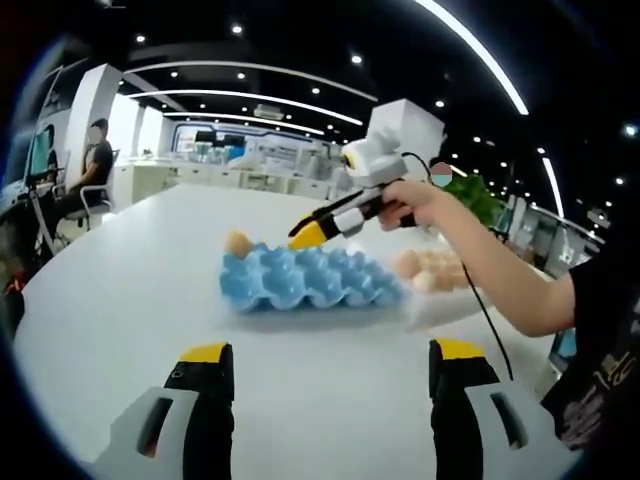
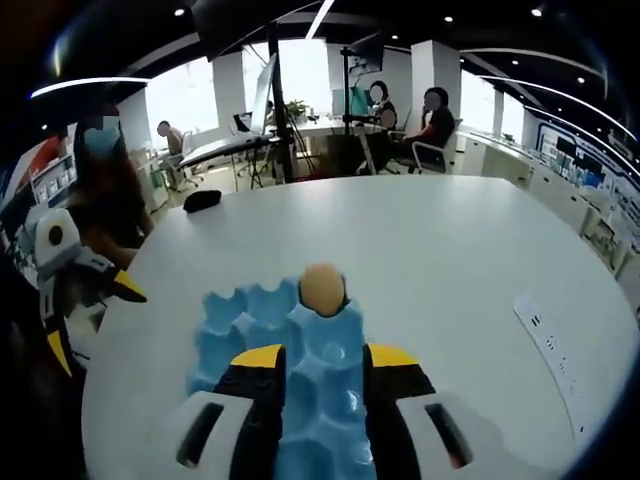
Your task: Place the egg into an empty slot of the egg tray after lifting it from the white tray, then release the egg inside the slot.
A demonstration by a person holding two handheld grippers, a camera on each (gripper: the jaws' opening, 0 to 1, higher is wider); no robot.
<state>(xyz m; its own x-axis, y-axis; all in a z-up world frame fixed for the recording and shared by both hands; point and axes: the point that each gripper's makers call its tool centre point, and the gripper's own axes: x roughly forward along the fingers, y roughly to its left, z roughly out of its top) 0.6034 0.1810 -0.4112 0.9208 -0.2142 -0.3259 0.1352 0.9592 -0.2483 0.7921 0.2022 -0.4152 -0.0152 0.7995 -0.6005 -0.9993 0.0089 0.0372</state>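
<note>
The blue egg tray lies in the middle of the white table. One egg sits in its far left corner slot. To its right is the white tray with several eggs. My left gripper hangs open low over the table, short of the blue tray and holding nothing. A hand holds my right gripper above the blue tray's far side. In the right gripper view that gripper is open over the blue egg tray, nothing between its jaws, with the slotted egg just ahead.
The left gripper shows at the left edge of the right gripper view. A white power strip lies on the table to the right, and a small black object sits at its far edge. People sit at desks behind.
</note>
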